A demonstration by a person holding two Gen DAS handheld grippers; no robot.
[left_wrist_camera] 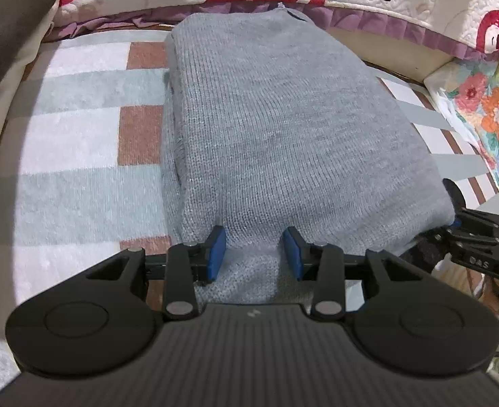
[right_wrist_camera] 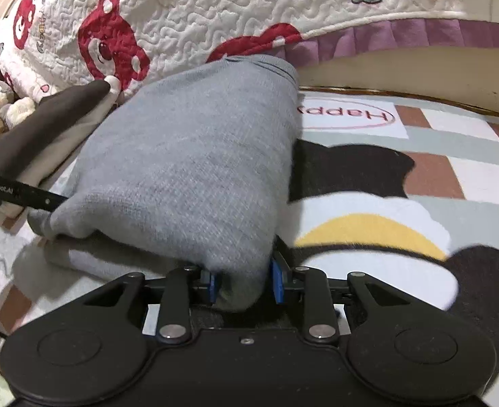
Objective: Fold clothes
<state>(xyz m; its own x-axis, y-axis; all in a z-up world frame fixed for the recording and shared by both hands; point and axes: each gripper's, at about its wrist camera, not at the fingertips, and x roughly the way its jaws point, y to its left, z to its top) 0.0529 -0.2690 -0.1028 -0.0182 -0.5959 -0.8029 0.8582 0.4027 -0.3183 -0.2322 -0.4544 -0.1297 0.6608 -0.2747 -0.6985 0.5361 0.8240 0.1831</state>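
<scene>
both sets of fingers sit at the near edge of the grey knit sweater [left_wrist_camera: 283, 129] on the patterned rug [left_wrist_camera: 79, 135], left gripper [left_wrist_camera: 253, 252] spread open around it, right gripper [right_wrist_camera: 244, 283] pinching a bunched corner, its length running straight away from both.

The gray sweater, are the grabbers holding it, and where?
Both sit at the near edge of the gray sweater. The left gripper looks open around it. The right gripper has a bunched corner between its pads; whether it squeezes is unclear.
</scene>
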